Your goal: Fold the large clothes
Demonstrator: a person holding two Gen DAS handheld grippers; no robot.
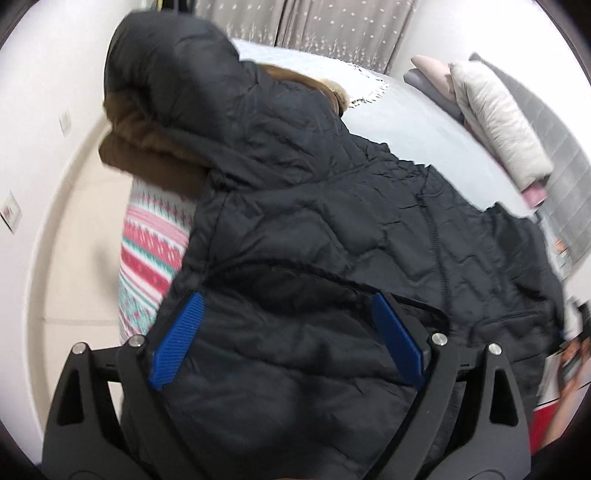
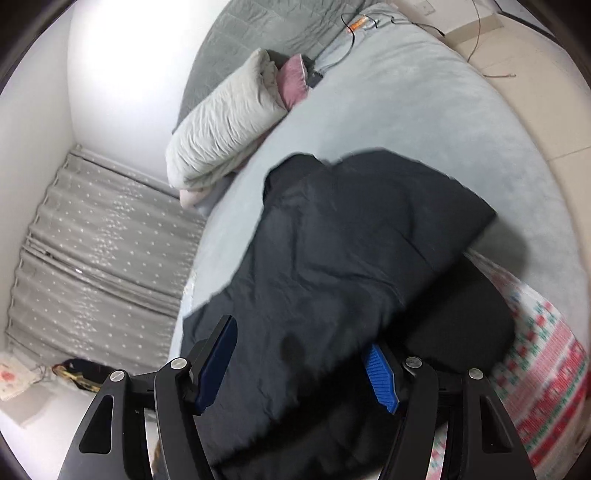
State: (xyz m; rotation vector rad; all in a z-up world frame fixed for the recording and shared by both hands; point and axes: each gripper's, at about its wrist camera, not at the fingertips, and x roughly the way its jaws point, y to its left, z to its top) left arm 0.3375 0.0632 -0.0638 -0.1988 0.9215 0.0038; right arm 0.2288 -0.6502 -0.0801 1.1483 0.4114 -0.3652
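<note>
Bedroom scene, pale grey bed point(image 2: 424, 122) filling most of both views, dotted grey curtain point(image 2: 96, 240) on the far side. Black quilted jacket point(image 1: 332, 221) lies spread on the bed, straight ahead of the left gripper point(image 1: 288, 339) and running out past its fingertips; the hood with brown fur lining point(image 1: 147, 147) is bunched up ahead and to the left of that claw, hanging over the bed's edge. Left gripper jaws stand wide apart, blue pads point(image 1: 179, 343) on either side of a puffy fold of jacket fabric that sits between them; cannot tell if the pads press it. In the right wrist view the same jacket point(image 2: 351, 240) is heaped ahead of the right gripper point(image 2: 299, 358), fabric bulging up between its spread fingers, jaws also wide apart, not clamped. Red, white and green patterned blanket point(image 1: 147, 254) is under the jacket, left of the left claw and right of the right claw. White folded duvet point(image 2: 221, 129) sits further ahead and left of the right gripper, a pink cushion point(image 2: 293, 79) just beside it. Cable point(image 2: 354, 22) trails on the bed's far end. Frames slightly motion-blurred.
</note>
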